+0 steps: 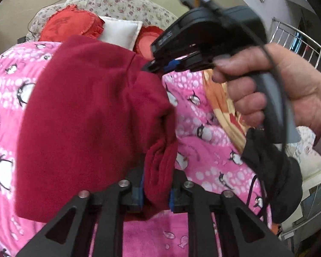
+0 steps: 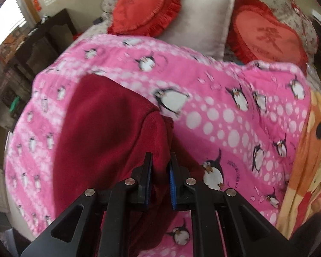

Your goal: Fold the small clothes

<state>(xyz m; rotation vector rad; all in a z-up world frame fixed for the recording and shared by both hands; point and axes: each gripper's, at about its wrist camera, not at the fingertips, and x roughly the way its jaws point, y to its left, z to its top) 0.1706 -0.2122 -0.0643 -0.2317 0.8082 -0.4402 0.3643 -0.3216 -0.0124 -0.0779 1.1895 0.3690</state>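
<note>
The left gripper [image 1: 156, 190] is closed on a bunched fold of the dark red garment [image 1: 85, 117], the cloth pinched between its blue-lined fingers. The right gripper [image 2: 160, 182] likewise holds a gathered edge of the same garment [image 2: 100, 141], its jaws narrow with red fabric between them; in the left wrist view that gripper [image 1: 158, 66] bites the cloth at the far side, with the person's right hand [image 1: 274, 90] on its handle.

The garment hangs or drapes between the two grips over the pink penguin blanket [image 2: 235, 111] on the bed. I judge the fold as under way rather than finished: both edges are held up and the cloth looks loose and rumpled, not yet laid flat into a neat shape. Whether any fold has been made already I cannot tell.

Room is good. The blanket lies open to the right of the garment and toward the pillows, where two red heart cushions [image 2: 145, 12] and a white pillow [image 2: 205, 17] sit well apart from the work. An orange cartoon blanket [image 2: 306, 160] borders the pink one on the right, and a black item [image 1: 271, 171] lies near that edge.
</note>
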